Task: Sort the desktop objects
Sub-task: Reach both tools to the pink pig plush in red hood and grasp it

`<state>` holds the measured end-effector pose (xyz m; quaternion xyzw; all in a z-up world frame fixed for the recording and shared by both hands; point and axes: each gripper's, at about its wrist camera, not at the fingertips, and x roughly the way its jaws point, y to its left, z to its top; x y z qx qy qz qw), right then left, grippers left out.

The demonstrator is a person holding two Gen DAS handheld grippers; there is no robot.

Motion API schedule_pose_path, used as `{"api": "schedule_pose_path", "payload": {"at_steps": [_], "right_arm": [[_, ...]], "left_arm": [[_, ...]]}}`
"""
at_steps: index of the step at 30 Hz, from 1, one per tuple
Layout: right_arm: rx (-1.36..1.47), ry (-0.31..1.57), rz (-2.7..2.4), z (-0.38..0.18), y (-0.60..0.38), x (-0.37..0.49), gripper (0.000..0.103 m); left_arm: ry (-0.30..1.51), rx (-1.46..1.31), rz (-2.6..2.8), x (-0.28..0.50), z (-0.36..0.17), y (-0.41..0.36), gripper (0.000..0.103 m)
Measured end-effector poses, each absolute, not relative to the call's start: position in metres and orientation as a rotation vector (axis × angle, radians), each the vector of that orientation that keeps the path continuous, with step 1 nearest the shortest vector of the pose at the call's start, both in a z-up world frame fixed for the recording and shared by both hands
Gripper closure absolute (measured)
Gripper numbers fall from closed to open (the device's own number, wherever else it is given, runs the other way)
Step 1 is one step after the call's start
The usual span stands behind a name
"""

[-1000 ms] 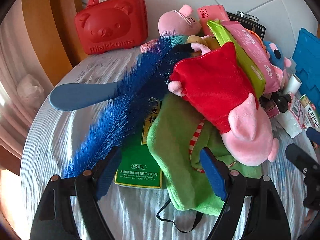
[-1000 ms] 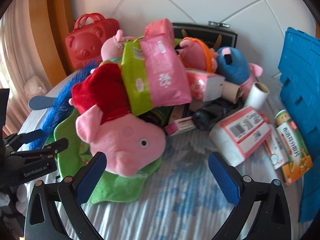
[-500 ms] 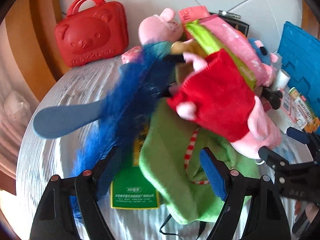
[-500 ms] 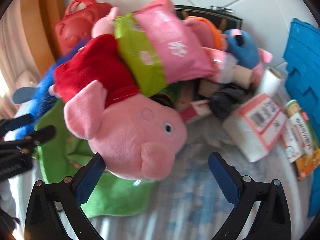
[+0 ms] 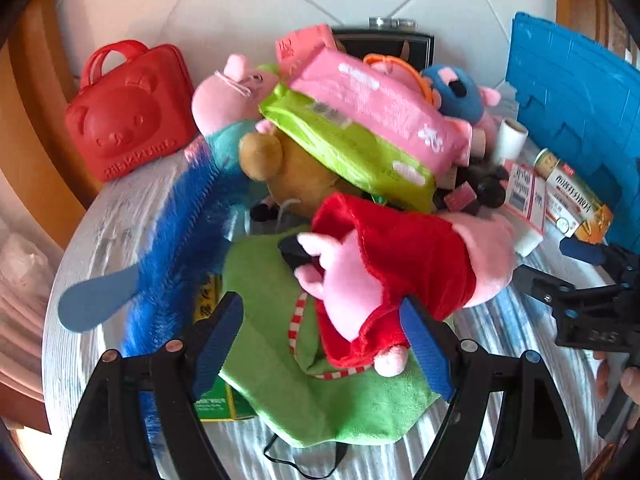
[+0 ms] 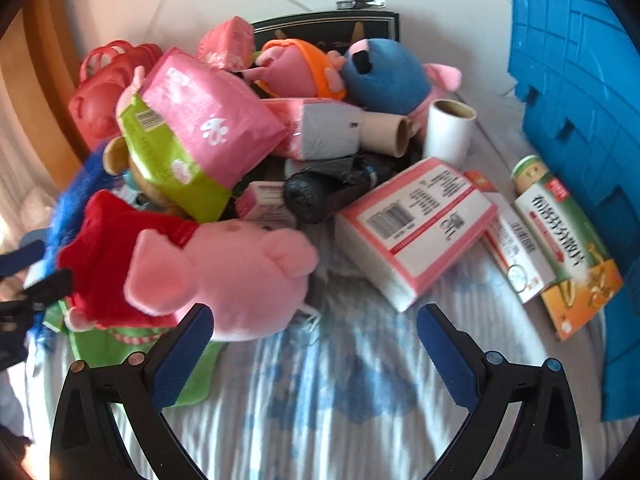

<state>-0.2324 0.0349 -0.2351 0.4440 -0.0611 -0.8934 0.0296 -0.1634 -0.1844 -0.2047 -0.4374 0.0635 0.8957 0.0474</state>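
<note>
Left wrist view: left gripper (image 5: pixel 324 344) jaws spread wide, nothing pinched; pink pig plush in red dress (image 5: pixel 392 268) lies between and just ahead of the fingers, on the green cloth (image 5: pixel 280 360). Right gripper (image 6: pixel 314 348) also spread, empty; plush head (image 6: pixel 240 276) touching its left finger (image 6: pixel 180 356). Pink-white box (image 6: pixel 416 224) ahead.

A round table (image 6: pixel 320 412) covered in white cloth with faint blue print carries the pile. Directly on the cloth lie a green towel (image 5: pixel 320 400), a blue bristle brush (image 5: pixel 176 248), a red bear-faced case (image 5: pixel 128 120) at the far left, and a green box (image 5: pixel 216 400) partly under the towel. On the right lie a pink-and-white tissue pack (image 6: pixel 416 224), two medicine boxes (image 6: pixel 568 248), and a white paper roll (image 6: pixel 450 132) standing upright.
</note>
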Motion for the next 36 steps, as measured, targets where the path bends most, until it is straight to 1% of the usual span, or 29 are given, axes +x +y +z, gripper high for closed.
{"api": "schedule_pose_path", "payload": {"at_steps": [3,11,15,19,22,31,32,34,35,36], "right_arm": [[1.355,-0.159,-2.701,-0.233,0.026,-0.229,0.000],[1.365,-0.194,-2.606,-0.238,0.022,-0.232,0.000],[1.382,-0.258,-2.588,-0.241,0.031,-0.240,0.000],[1.387,-0.297,-2.548,-0.243,0.030,-0.255,0.000],[1.396,-0.277,-2.532,-0.249,0.025,-0.263,0.000],[1.398,-0.304,-2.478,-0.257,0.012,-0.286,0.000],[1.401,-0.306,-2.476,-0.257,0.011,-0.288,0.000],[1.416,-0.304,-2.471,-0.258,0.009,-0.291,0.000],[1.424,-0.293,-2.467,-0.258,0.007,-0.292,0.002],[1.427,-0.277,-2.459,-0.257,0.004,-0.292,0.015]], "left_arm": [[0.186,-1.359,2.738,-0.168,-0.214,-0.177,0.022],[0.222,-1.360,2.695,-0.147,-0.211,-0.163,0.022],[0.330,-1.405,2.691,-0.162,-0.232,-0.149,0.022],[0.227,-1.412,2.666,-0.181,-0.242,-0.150,0.022],[0.213,-1.400,2.648,-0.188,-0.246,-0.151,0.022],[0.179,-1.404,2.607,-0.205,-0.256,-0.156,0.021],[0.168,-1.399,2.604,-0.207,-0.256,-0.157,0.021],[0.164,-1.378,2.602,-0.207,-0.256,-0.156,0.027],[0.164,-1.363,2.605,-0.206,-0.255,-0.157,0.032],[0.168,-1.354,2.612,-0.205,-0.254,-0.156,0.036]]}}
